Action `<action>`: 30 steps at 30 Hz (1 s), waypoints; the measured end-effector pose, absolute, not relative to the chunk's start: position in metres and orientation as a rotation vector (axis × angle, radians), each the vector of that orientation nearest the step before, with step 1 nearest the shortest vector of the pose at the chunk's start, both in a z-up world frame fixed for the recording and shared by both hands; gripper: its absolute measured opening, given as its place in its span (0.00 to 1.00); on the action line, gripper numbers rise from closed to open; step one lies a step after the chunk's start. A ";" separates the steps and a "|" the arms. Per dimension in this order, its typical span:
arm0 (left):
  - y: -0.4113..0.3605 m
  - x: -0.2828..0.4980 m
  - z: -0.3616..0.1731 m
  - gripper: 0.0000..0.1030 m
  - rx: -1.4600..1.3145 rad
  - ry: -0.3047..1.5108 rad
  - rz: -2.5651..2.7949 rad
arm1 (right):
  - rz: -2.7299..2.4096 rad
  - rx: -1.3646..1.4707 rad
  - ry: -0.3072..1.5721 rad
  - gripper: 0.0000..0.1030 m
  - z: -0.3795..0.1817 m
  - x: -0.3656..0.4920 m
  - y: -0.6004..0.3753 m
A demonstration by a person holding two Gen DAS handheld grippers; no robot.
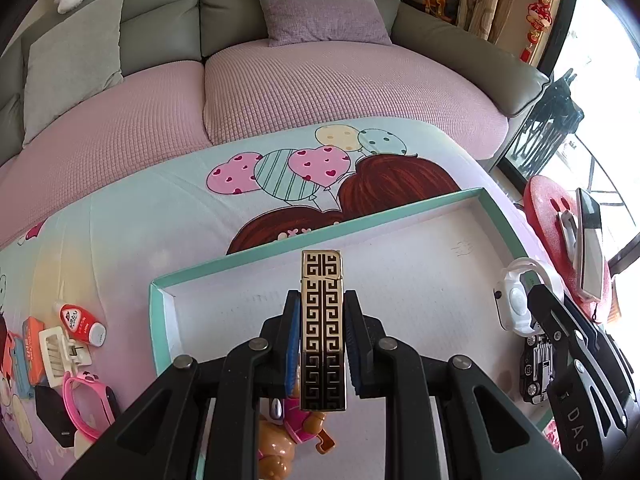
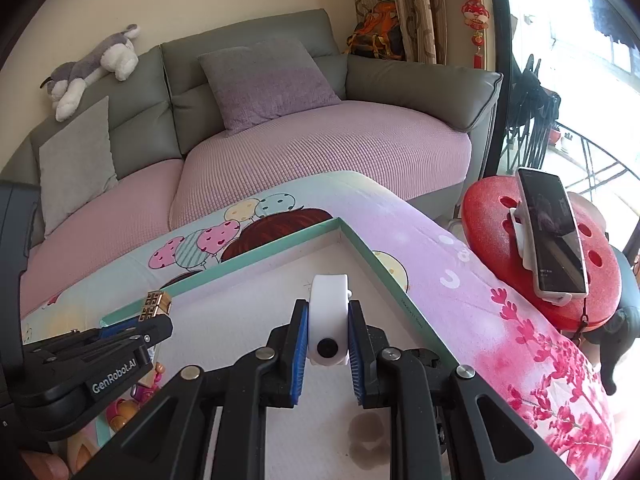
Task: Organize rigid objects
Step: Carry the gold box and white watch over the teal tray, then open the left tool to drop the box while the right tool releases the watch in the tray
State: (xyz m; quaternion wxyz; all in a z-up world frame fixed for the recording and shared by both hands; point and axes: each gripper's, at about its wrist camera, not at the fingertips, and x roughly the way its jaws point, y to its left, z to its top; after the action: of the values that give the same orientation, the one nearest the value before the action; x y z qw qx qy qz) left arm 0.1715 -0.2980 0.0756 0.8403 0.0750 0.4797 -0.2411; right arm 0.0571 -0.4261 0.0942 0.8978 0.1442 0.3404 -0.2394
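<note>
My left gripper (image 1: 322,304) is shut on a gold and black patterned lighter (image 1: 323,328), held above the white floor of a teal-rimmed tray (image 1: 256,254). My right gripper (image 2: 328,312) is shut on a white smartwatch (image 2: 328,320), held above the same tray (image 2: 384,264) near its right corner. In the right wrist view the left gripper (image 2: 154,316) shows at the left with the lighter (image 2: 156,304) in it. In the left wrist view the right gripper's body (image 1: 576,344) shows at the right with the watch (image 1: 516,296).
A toy figure (image 1: 296,428) lies in the tray under my left gripper. A small tube (image 1: 82,322), a white clip (image 1: 60,354), a pink watch (image 1: 86,404) and boxes lie left of the tray. A toy car (image 1: 538,368) lies right. A phone (image 2: 554,236) stands on a red stool (image 2: 492,216).
</note>
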 end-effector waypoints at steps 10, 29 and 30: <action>-0.298 0.173 0.064 0.21 0.171 1.046 -0.493 | -0.473 0.284 0.746 0.19 0.088 0.063 -0.423; -0.280 0.168 0.079 0.34 0.144 1.021 -0.441 | -0.460 0.280 0.762 0.32 0.089 0.065 -0.420; -0.277 0.168 0.081 0.36 0.140 1.017 -0.433 | -0.460 0.282 0.760 0.39 0.089 0.064 -0.420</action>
State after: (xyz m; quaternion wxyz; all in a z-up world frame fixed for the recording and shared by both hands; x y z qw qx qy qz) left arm 0.1683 -0.2772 0.0807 0.8488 0.0662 0.4827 -0.2054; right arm 0.0644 -0.4198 0.0888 0.8934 0.1361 0.3664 -0.2215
